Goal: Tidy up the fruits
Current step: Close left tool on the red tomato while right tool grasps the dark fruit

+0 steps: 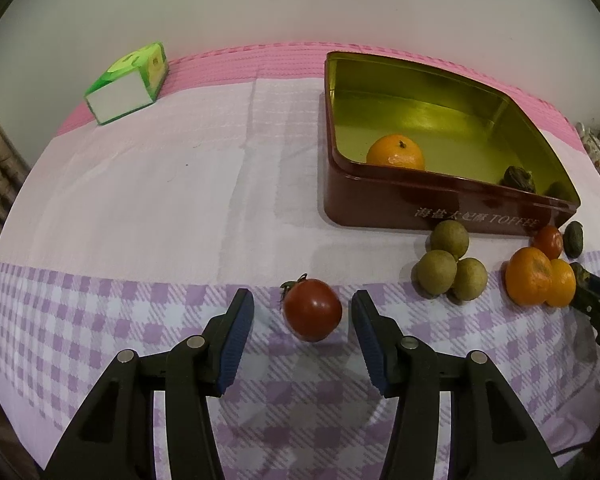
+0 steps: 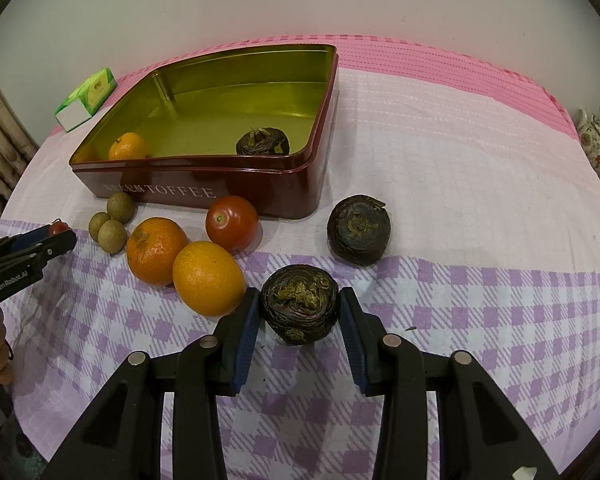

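A maroon TOFFEE tin holds an orange and a dark water chestnut. My left gripper is open around a red tomato on the cloth, with gaps on both sides. My right gripper stands around a dark water chestnut, its blue pads at or very near its sides. Loose on the cloth are two oranges, another tomato, three longans and a second chestnut.
A green and white carton lies at the back left. The checked cloth covers a round table; its edge curves close at left and right. A patterned teapot stands off the right edge.
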Demonstrator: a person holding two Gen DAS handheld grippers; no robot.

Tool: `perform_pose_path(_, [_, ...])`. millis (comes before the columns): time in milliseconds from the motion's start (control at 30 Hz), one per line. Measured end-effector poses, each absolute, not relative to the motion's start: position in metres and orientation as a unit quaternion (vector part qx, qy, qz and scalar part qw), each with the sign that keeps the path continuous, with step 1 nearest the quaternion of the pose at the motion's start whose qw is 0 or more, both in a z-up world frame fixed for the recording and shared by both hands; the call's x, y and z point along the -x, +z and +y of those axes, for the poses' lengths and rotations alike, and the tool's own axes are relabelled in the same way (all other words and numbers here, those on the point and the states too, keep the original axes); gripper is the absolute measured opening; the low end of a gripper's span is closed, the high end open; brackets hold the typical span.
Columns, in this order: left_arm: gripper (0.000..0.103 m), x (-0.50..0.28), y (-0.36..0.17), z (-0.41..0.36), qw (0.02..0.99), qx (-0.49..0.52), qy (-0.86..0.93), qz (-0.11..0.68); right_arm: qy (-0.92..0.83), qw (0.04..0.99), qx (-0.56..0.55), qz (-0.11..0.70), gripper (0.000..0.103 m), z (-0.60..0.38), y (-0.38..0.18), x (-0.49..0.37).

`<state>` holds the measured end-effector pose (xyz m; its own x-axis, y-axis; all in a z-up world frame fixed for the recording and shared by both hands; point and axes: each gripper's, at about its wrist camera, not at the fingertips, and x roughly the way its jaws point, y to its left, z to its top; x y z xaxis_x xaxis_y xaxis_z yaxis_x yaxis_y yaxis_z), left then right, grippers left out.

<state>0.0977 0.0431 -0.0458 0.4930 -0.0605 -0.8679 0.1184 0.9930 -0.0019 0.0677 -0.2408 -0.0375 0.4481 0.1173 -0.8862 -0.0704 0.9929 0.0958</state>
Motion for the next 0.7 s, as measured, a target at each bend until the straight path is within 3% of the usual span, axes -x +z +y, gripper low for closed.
perform_pose_path(400, [0.044, -0.0974, -0.0455, 0.0378, 0.864, -0.028, -0.055, 0.500, 0.055, 0.851, -0.022, 0.522, 0.037, -0.2406, -0.0375, -0.0677])
perform_pose_path(700, [0.032, -0.0947, -0.0445, 0.0348, 0.864, -0.030, -0.060, 0.498, 0.054, 0.851, -0.022, 0.521, 0.037, -0.2406, -0.0376, -0.0675])
